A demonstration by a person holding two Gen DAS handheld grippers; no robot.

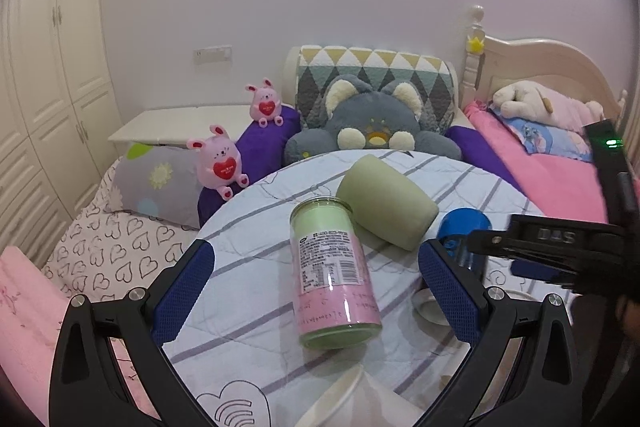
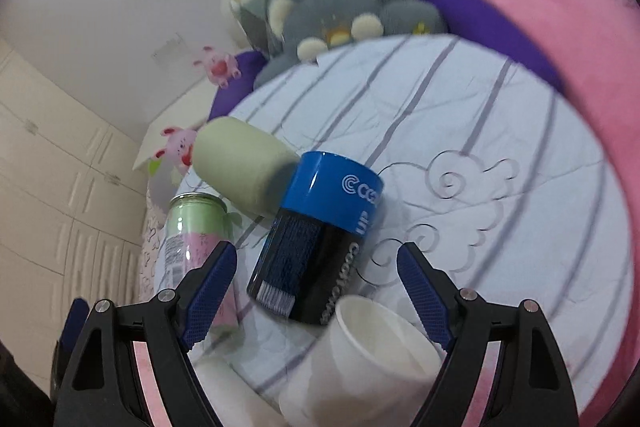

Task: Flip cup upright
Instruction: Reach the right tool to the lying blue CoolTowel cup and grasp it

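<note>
A white paper cup lies tilted on its side on the round striped tablecloth, mouth facing up and right, low between my right gripper's open blue fingers. My right gripper is open and empty, just above the cup. In the left wrist view, part of the cup shows at the bottom edge. My left gripper is open and empty, its fingers either side of a pink and green can lying on the cloth, not touching it. The right gripper's black body shows at the right.
A blue and black can lies just beyond the cup. A pale green cylinder lies behind it. A small white dish sits by the left gripper's right finger. Plush toys, pillows and a pink bed surround the table.
</note>
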